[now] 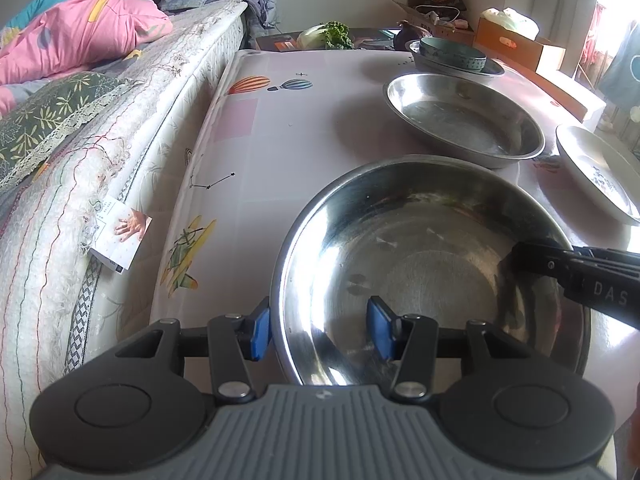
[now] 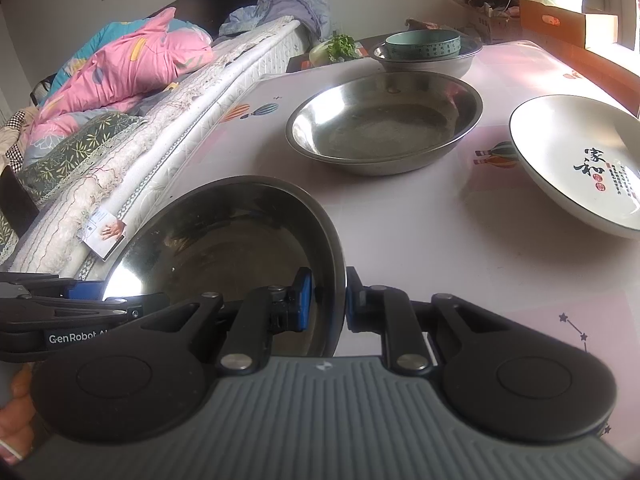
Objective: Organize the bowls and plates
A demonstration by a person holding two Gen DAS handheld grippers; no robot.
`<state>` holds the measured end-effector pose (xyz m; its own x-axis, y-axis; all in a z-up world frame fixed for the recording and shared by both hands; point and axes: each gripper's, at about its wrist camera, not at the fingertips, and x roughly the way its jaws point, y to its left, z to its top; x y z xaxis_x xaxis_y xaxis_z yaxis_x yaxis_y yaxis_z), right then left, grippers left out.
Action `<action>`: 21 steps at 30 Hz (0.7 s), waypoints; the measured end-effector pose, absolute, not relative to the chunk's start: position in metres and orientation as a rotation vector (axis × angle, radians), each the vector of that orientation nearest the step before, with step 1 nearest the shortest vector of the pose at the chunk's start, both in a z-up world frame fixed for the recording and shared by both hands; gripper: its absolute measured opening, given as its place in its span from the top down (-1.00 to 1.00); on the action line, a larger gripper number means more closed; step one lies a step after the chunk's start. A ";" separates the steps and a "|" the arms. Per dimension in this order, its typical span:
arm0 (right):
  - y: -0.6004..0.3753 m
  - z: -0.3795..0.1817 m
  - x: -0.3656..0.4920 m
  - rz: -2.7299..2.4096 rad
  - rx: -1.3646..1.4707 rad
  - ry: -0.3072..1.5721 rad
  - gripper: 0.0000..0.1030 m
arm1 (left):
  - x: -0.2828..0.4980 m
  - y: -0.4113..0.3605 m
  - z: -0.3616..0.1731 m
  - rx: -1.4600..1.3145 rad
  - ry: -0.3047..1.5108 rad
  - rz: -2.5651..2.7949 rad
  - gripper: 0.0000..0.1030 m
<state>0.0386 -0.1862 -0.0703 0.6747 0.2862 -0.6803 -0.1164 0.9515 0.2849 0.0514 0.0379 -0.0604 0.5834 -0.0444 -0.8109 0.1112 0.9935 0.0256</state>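
Observation:
A steel bowl (image 1: pixel 420 260) (image 2: pixel 224 240) sits at the near edge of the table (image 1: pixel 280 140). My left gripper (image 1: pixel 320 332) straddles its near rim, one blue pad outside and one inside, with a wide gap: open. My right gripper (image 2: pixel 326 300) is shut on the bowl's right rim; in the left wrist view it reaches in from the right (image 1: pixel 560 268). Behind lies a shallow steel dish (image 1: pixel 464 120) (image 2: pixel 384 120). A white plate (image 1: pixel 600 172) (image 2: pixel 580 168) with dark characters is to the right. A green bowl (image 1: pixel 452 54) (image 2: pixel 424 44) rests in a steel basin (image 1: pixel 492 69) (image 2: pixel 424 65) at the back.
A mattress (image 1: pixel 120 140) (image 2: pixel 160 128) with a pink quilt (image 1: pixel 80 36) runs along the table's left edge. Leafy greens (image 1: pixel 332 36) and cardboard boxes (image 1: pixel 520 40) (image 2: pixel 560 20) stand past the far end. The patterned tablecloth (image 2: pixel 440 240) shows between the dishes.

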 end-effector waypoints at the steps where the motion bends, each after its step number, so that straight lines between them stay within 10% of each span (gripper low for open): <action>1: -0.187 -0.070 0.038 0.228 0.226 0.800 0.69 | 0.051 0.038 -0.060 0.076 0.944 -0.091 0.03; 21: -0.187 -0.071 0.038 0.228 0.227 0.801 0.66 | 0.051 0.037 -0.061 0.082 0.943 -0.091 0.03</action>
<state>0.0381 -0.1869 -0.0707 0.6740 0.2864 -0.6810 -0.1154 0.9513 0.2859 0.0506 0.0369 -0.0611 0.5840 -0.0418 -0.8107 0.1138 0.9930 0.0308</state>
